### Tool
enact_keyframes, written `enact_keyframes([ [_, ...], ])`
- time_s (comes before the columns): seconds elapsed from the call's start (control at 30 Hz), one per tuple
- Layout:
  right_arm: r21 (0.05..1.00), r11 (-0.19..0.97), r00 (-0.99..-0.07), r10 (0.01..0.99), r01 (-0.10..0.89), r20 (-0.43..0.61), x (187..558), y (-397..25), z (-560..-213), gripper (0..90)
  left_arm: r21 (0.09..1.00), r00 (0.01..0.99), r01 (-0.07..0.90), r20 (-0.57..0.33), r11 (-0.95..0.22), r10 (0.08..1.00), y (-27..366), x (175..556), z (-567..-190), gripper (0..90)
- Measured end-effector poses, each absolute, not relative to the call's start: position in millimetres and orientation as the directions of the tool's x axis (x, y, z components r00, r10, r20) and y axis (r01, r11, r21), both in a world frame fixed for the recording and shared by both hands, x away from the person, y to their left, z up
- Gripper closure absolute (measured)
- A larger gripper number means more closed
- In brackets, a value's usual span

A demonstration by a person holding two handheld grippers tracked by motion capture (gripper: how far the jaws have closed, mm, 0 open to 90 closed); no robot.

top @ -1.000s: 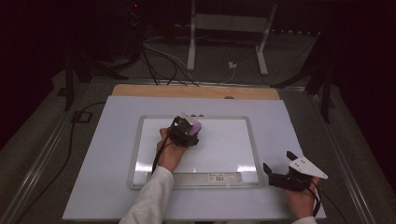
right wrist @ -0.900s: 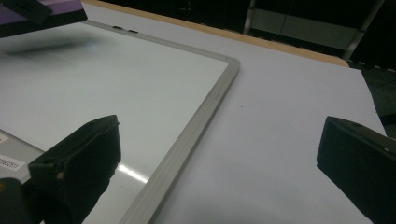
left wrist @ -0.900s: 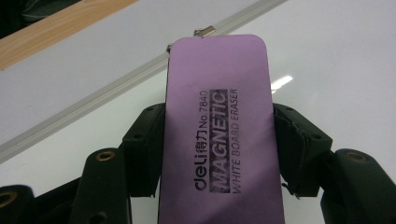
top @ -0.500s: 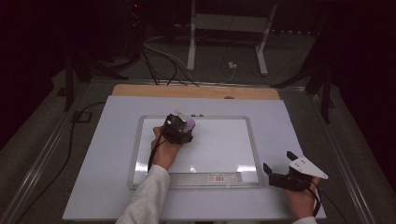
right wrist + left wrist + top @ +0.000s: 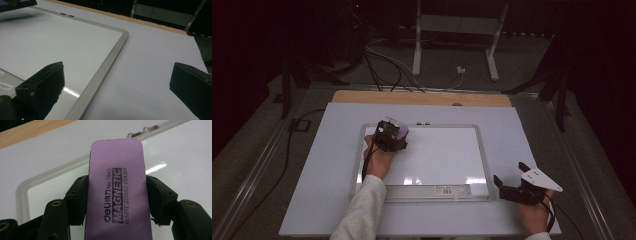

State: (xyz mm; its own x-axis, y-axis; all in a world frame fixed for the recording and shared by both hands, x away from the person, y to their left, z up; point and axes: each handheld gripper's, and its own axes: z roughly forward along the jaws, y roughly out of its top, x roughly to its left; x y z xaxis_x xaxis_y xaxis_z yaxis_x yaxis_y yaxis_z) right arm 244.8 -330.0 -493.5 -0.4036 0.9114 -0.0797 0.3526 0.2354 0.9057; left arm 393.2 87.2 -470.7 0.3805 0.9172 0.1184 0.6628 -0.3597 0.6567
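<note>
Your left gripper is clamped on the purple rectangular magnetic whiteboard eraser over the framed whiteboard's top-left corner; your right gripper sits wide open beside its frame.

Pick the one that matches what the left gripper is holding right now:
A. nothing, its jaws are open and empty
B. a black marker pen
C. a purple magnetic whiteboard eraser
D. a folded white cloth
C: in the left gripper view the left gripper has its jaws clamped on both sides of the purple eraser, printed "MAGNETIC WHITE BOARD ERASER", above the whiteboard.
</note>
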Motion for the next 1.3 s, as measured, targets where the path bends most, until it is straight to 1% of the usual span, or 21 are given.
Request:
enact_keyframes([
  [0.3, 0.904, 0.235, -0.404, 0.911, 0.356, -0.078, 245, -330, -494, 0.1, 0.652, 0.308, 0.698, 0.101, -0.296, 0.946, 114, 397, -477, 41.3],
  [0.6, 0.905, 0.234, -0.404, 0.911, 0.356, -0.077, 245, -330, -494, 0.1, 0.628, 0.245, 0.733, 0.113, -0.26, 0.963, 133, 402, -488, 41.3],
  [0.8, 0.904, 0.235, -0.404, 0.911, 0.356, -0.078, 245, -330, -494, 0.0, 0.614, 0.234, 0.747, 0.116, -0.255, 0.965, 138, 405, -496, 41.0],
  [0.87, 0.904, 0.236, -0.404, 0.911, 0.356, -0.079, 245, -330, -494, 0.1, 0.626, 0.247, 0.738, 0.098, -0.252, 0.964, 139, 404, -497, 39.0],
  [1.03, 0.905, 0.232, -0.401, 0.913, 0.356, -0.076, 245, -331, -494, 0.1, 0.667, 0.264, 0.688, 0.137, -0.286, 0.955, 136, 397, -491, 19.0],
  [1.07, 0.905, 0.232, -0.401, 0.913, 0.356, -0.076, 244, -331, -494, 0.1, 0.68, 0.275, 0.673, 0.138, -0.293, 0.952, 136, 394, -488, 17.0],
  [1.13, 0.905, 0.234, -0.402, 0.912, 0.354, -0.079, 244, -330, -494, 0.1, 0.699, 0.311, 0.636, 0.154, -0.326, 0.938, 133, 389, -484, 16.9],
  [1.23, 0.906, 0.233, -0.401, 0.913, 0.355, -0.077, 244, -330, -493, 0.1, 0.703, 0.38, 0.588, 0.196, -0.4, 0.904, 131, 379, -480, 18.1],
  [1.27, 0.906, 0.232, -0.401, 0.913, 0.354, -0.077, 244, -330, -493, 0.1, 0.704, 0.403, 0.57, 0.209, -0.423, 0.891, 131, 376, -479, 20.8],
  [1.3, 0.906, 0.231, -0.401, 0.913, 0.355, -0.076, 244, -330, -493, 0.1, 0.696, 0.403, 0.564, 0.237, -0.444, 0.884, 131, 374, -480, 23.3],
])
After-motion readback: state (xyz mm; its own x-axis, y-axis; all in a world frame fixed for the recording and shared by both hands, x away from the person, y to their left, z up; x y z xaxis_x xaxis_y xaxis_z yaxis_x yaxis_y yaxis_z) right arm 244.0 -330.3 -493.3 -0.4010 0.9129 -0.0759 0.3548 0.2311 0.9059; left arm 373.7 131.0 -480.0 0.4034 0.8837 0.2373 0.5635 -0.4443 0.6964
